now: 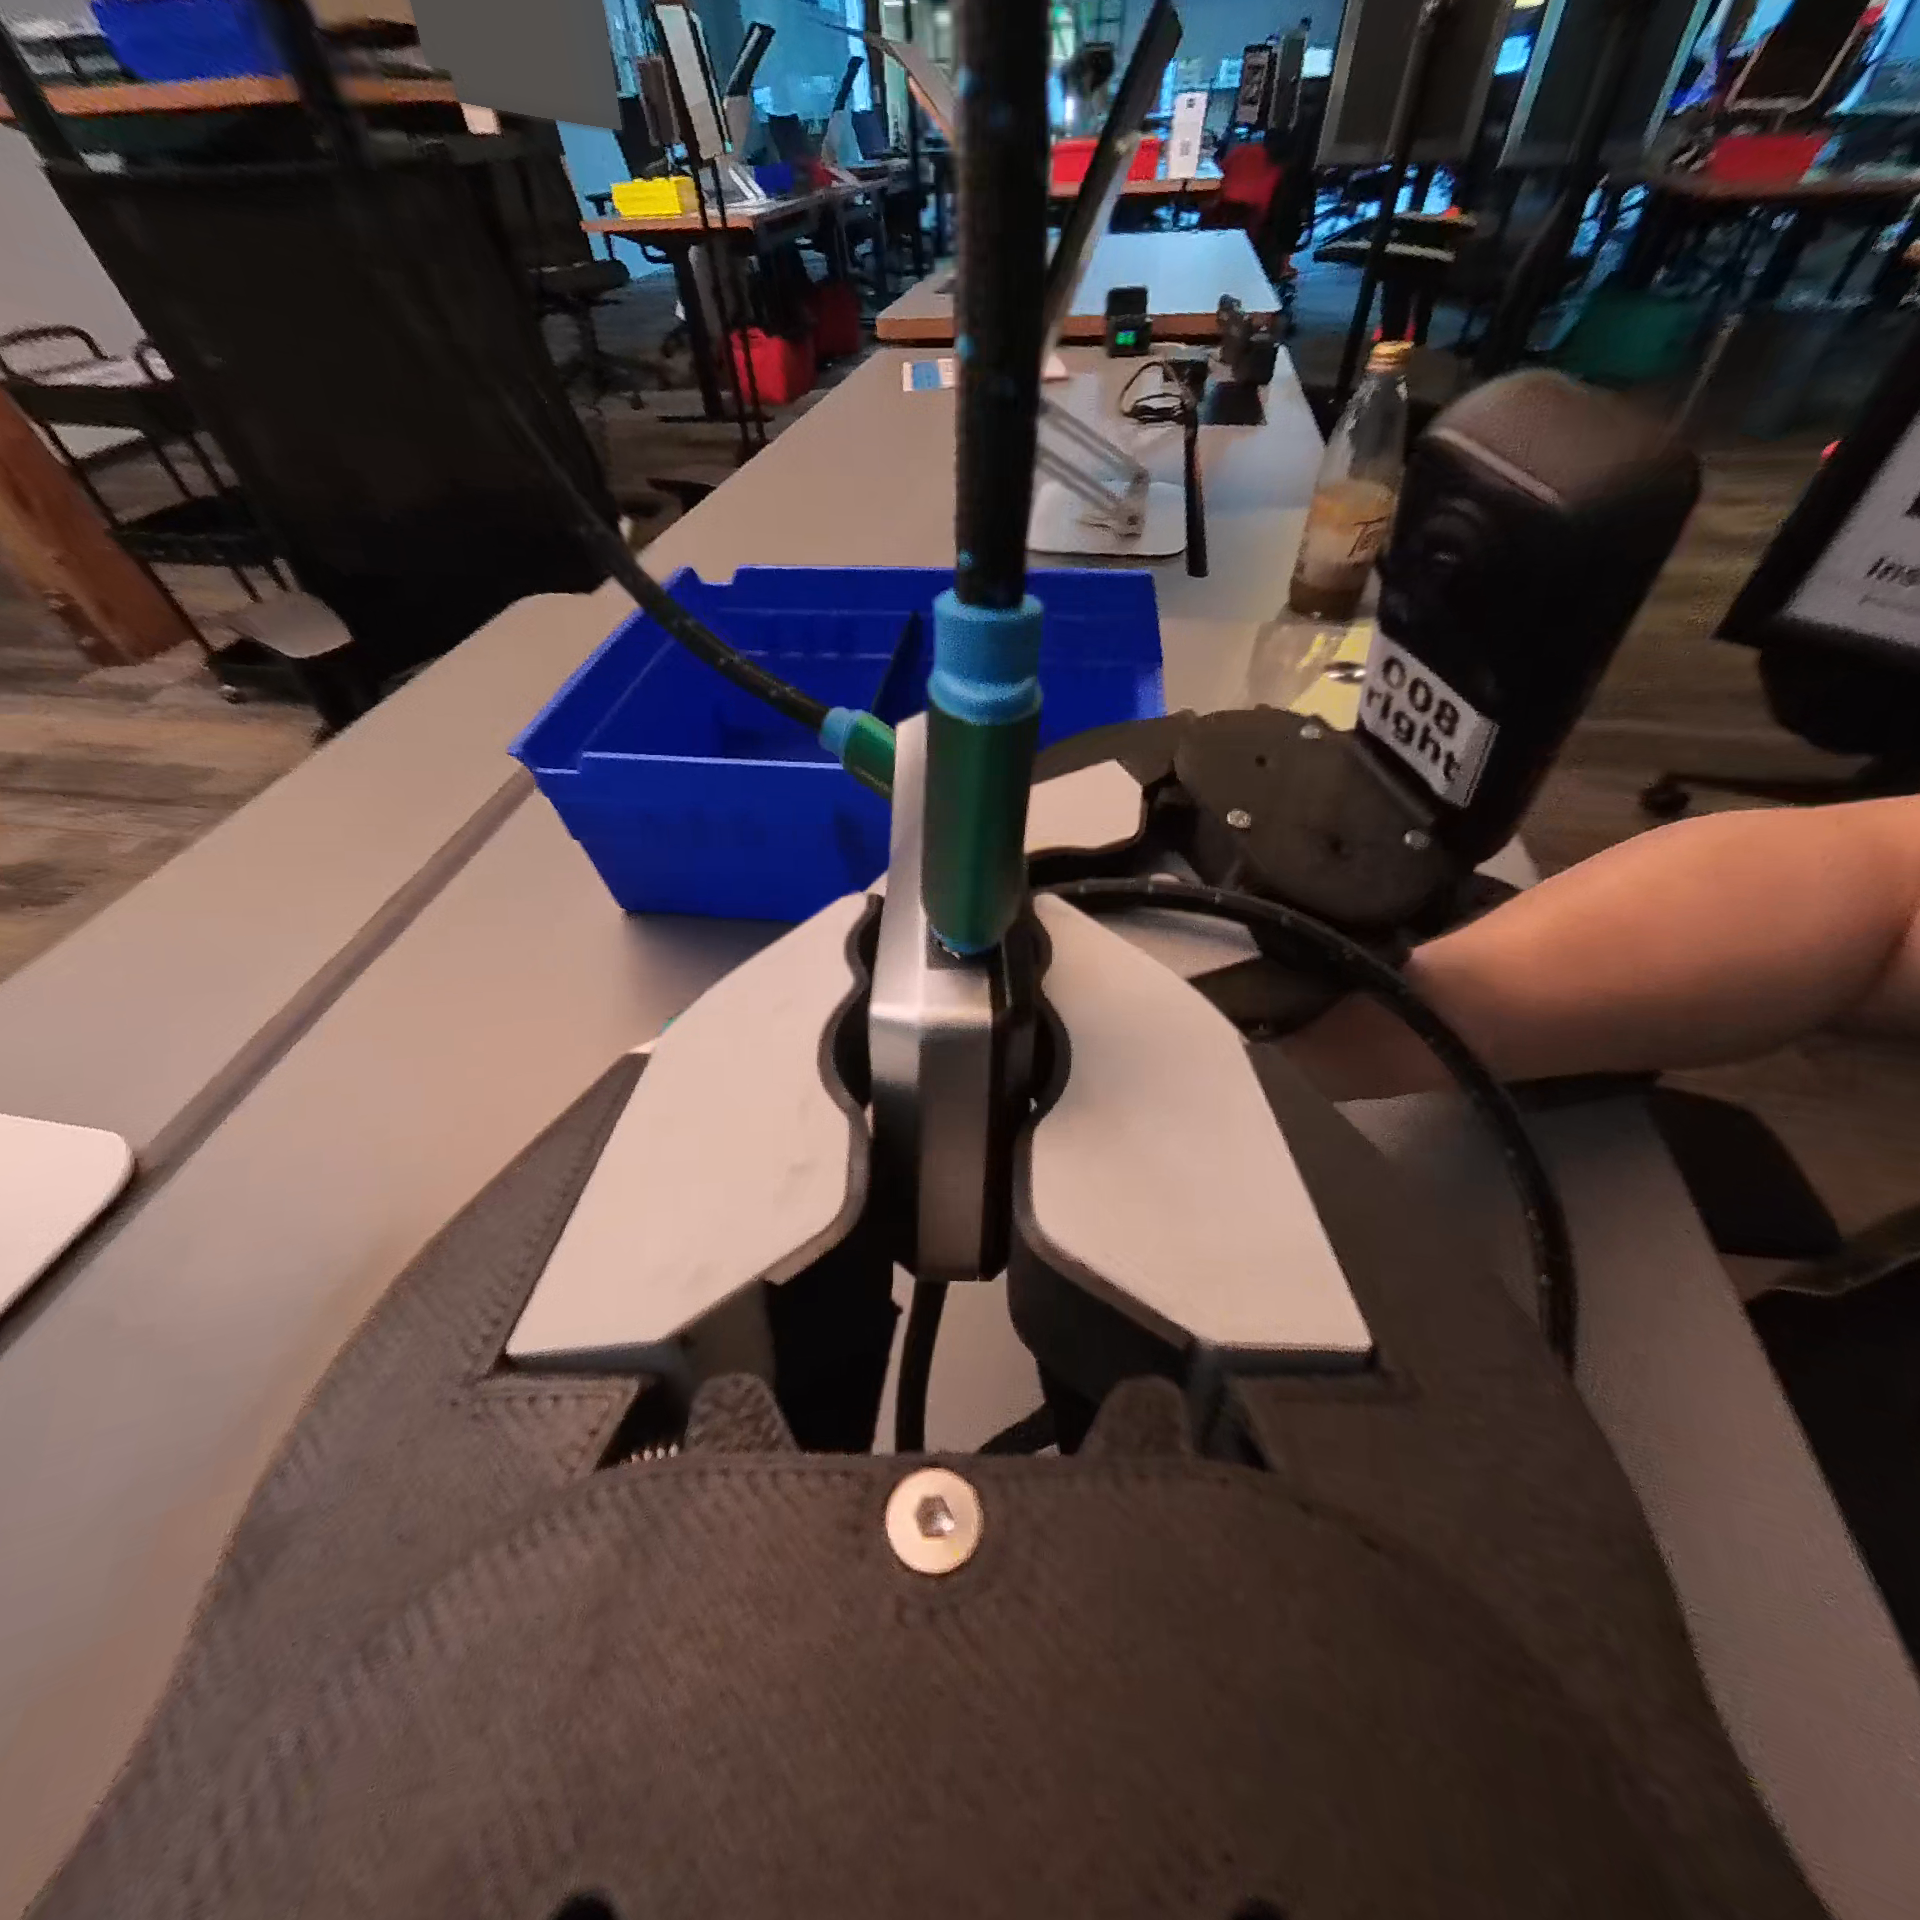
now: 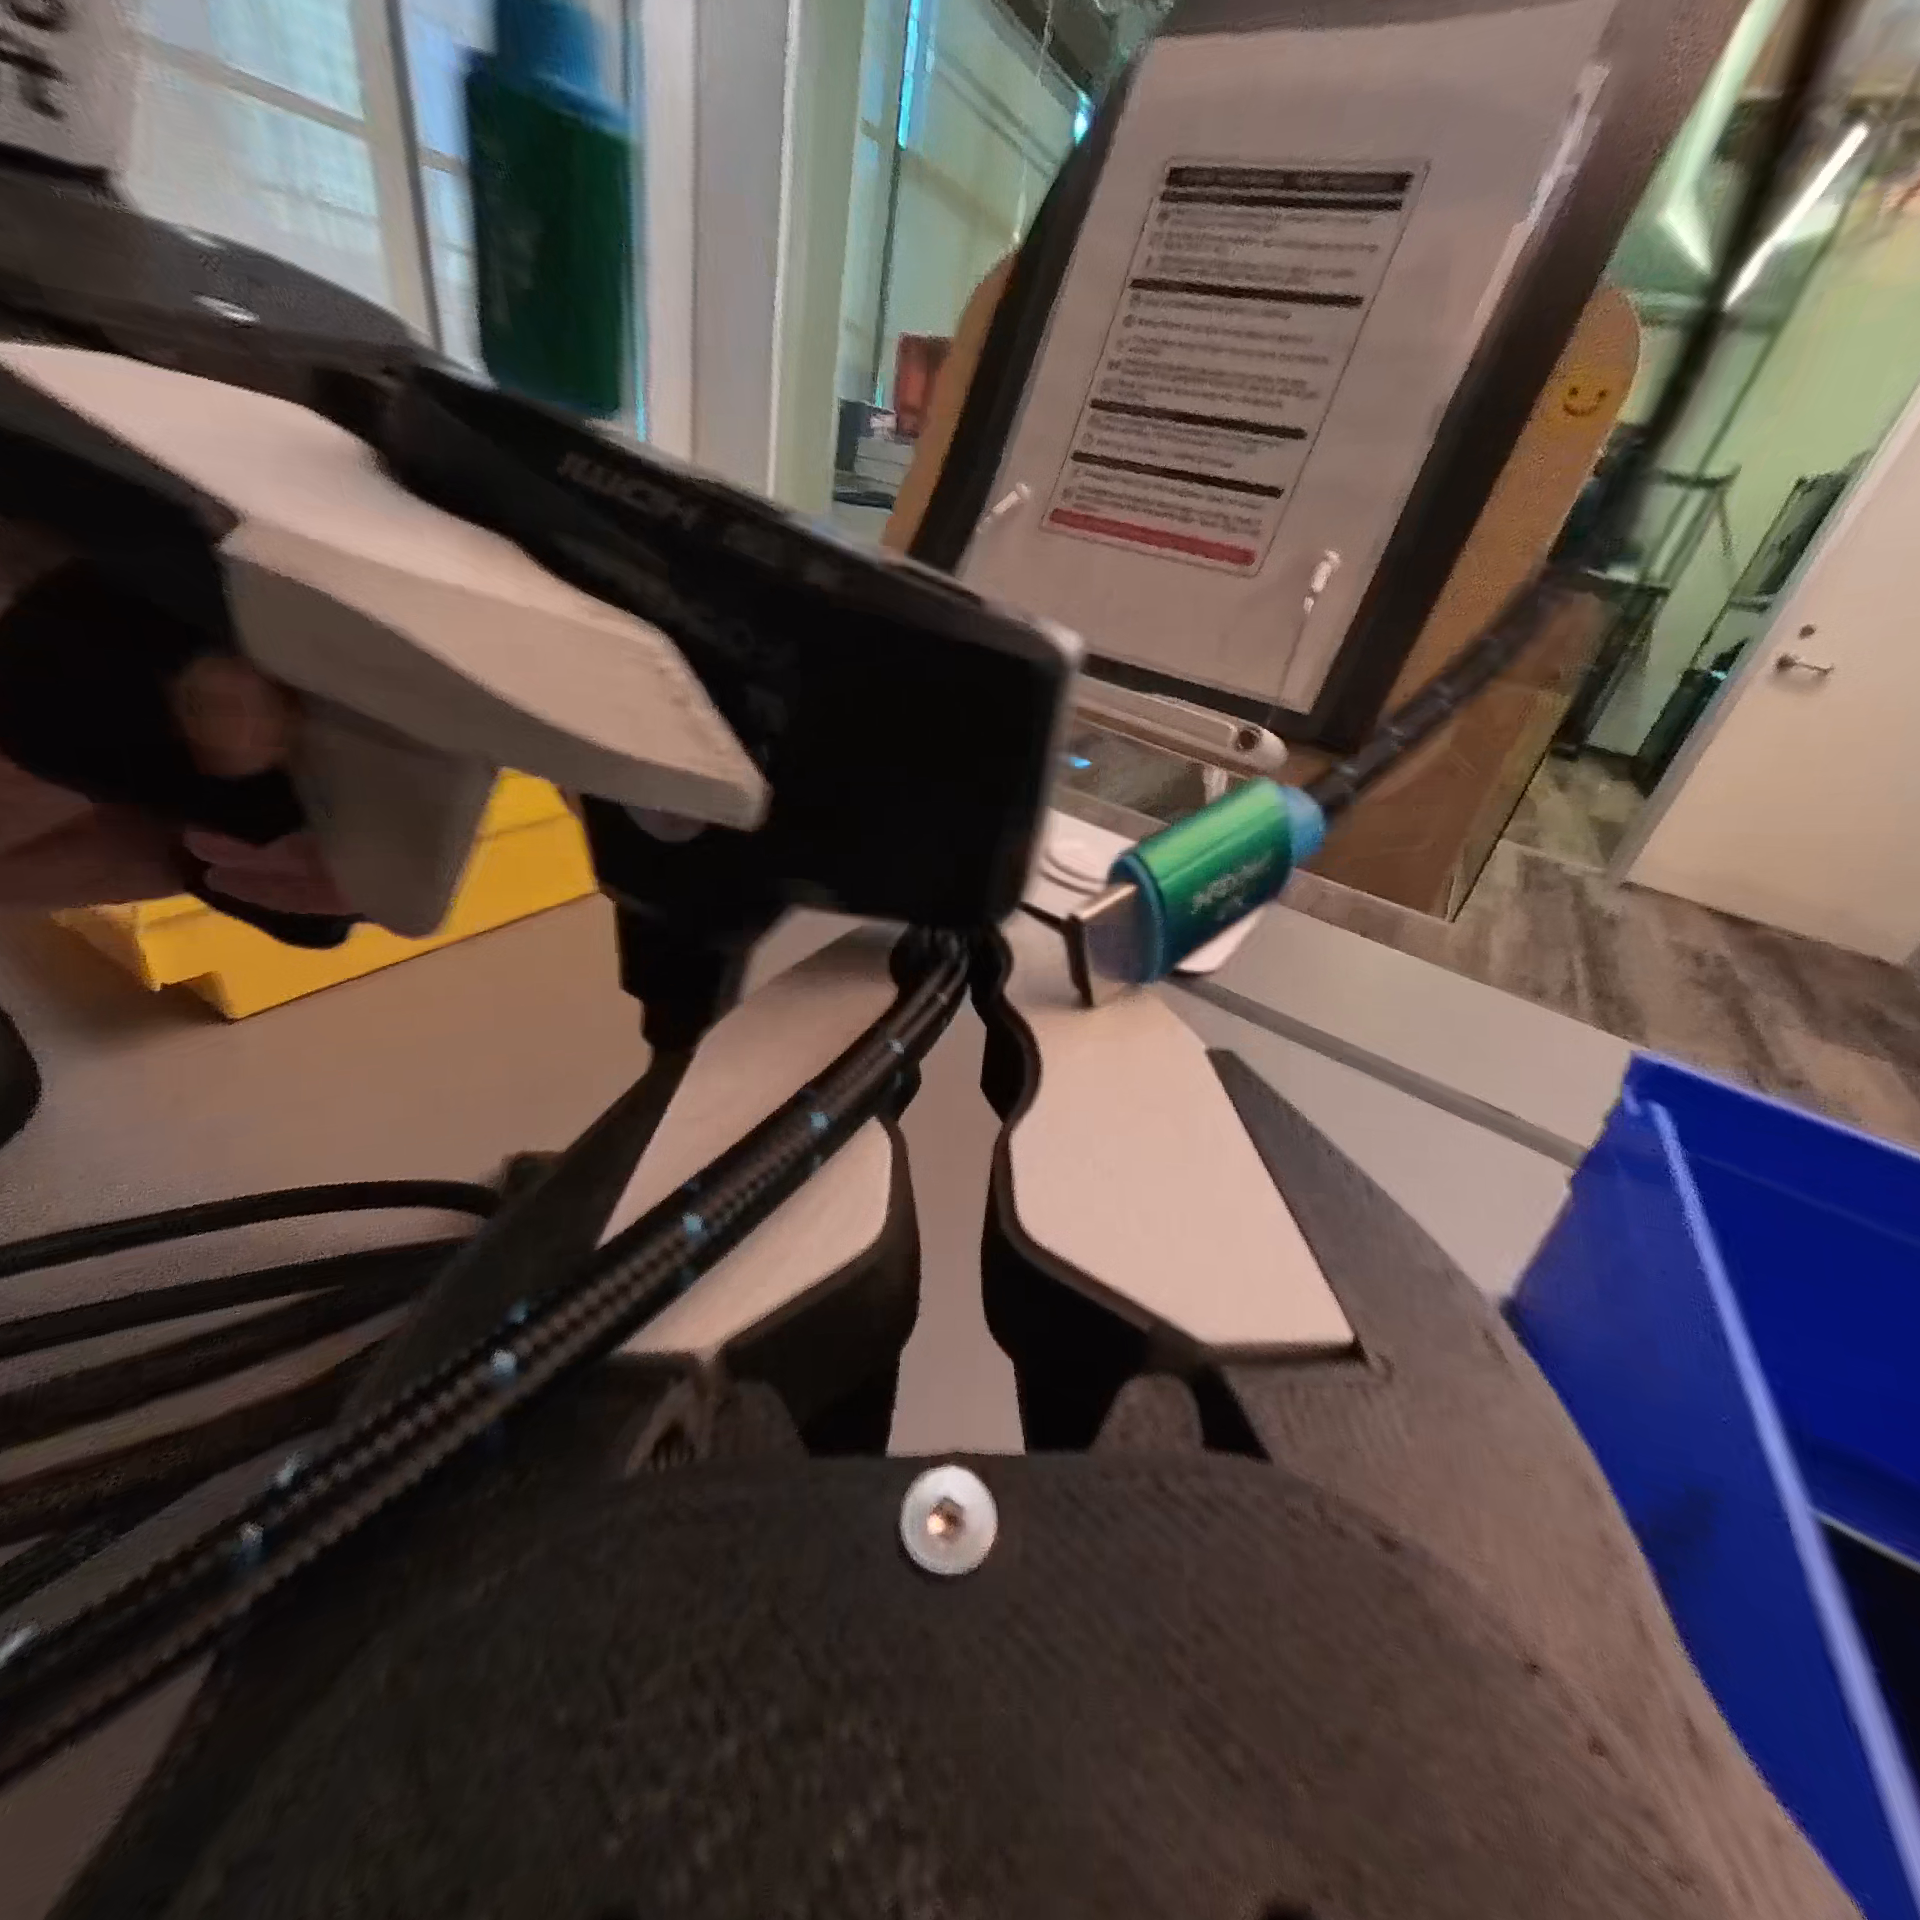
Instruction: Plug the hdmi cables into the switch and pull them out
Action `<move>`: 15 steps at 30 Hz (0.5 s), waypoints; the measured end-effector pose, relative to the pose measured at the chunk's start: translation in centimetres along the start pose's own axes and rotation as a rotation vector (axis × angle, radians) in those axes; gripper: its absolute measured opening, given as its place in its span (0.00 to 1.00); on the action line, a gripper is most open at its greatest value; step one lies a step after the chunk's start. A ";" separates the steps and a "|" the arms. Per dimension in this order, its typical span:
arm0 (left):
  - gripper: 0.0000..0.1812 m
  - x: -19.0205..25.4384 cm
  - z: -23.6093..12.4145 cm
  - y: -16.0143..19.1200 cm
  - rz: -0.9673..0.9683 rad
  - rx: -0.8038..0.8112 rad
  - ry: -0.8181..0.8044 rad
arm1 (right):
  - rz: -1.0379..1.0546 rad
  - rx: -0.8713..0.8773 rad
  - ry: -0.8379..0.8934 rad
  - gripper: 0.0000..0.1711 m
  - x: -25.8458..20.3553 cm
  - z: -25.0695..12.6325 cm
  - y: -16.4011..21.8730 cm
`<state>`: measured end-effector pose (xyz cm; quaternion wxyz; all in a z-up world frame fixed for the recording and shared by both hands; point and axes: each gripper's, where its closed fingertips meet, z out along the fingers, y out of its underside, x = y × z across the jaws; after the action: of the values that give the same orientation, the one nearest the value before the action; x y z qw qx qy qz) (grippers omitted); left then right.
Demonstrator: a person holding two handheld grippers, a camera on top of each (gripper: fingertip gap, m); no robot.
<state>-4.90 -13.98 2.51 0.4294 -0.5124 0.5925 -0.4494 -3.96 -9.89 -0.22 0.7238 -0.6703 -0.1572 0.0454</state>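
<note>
My left gripper (image 1: 951,966) is shut on the HDMI switch (image 1: 930,1091), a flat silver and black box held edge-on above the grey table (image 1: 312,987). A green HDMI plug (image 1: 977,790) sits in its top edge, with its cable running upward. A second green plug (image 1: 862,743) shows just behind the switch on the left. In the right wrist view this plug (image 2: 1216,873) is out of the switch (image 2: 883,727), bare metal end showing, a small gap away. My right gripper (image 2: 956,961) is shut on a black braided cable (image 2: 675,1236) just below the switch.
A blue bin (image 1: 727,790) stands on the table beyond the switch and shows at the right of the right wrist view (image 2: 1714,1351). A yellow bin (image 2: 343,935), a glass bottle (image 1: 1351,499) and a framed sheet (image 2: 1226,364) stand nearby. Loose cables (image 2: 208,1247) lie on the table.
</note>
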 end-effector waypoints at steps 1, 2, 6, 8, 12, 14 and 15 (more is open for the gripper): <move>0.12 -0.3 -0.3 -0.2 0.032 0.007 -0.032 | 0.011 -0.004 0.020 0.04 0.8 -0.2 0.0; 0.12 -0.8 -0.8 -0.6 0.070 0.019 -0.071 | 0.031 -0.004 0.037 0.04 1.5 -0.4 -0.1; 0.12 -3.6 -3.8 -2.1 0.348 0.013 -0.335 | 0.083 0.053 0.084 0.04 4.1 -2.0 -2.4; 0.13 -4.8 -5.1 -2.5 0.474 0.000 -0.463 | 0.090 0.077 0.076 0.04 4.4 -3.1 -3.8; 0.13 -6.2 -6.2 -2.1 0.695 -0.055 -0.629 | 0.116 0.133 -0.100 0.04 1.2 -4.6 -6.9; 0.13 -6.4 -6.1 -1.7 0.791 -0.086 -0.673 | 0.164 0.138 -0.223 0.04 -1.0 -4.7 -8.0; 0.13 -6.4 -6.0 -1.5 0.827 -0.095 -0.688 | 0.182 0.143 -0.264 0.04 -1.8 -4.7 -8.5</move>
<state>-9.72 -7.16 5.66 0.7161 -0.3729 0.5896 -0.0217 -5.51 -15.75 7.59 0.7356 -0.6167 -0.1861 0.2096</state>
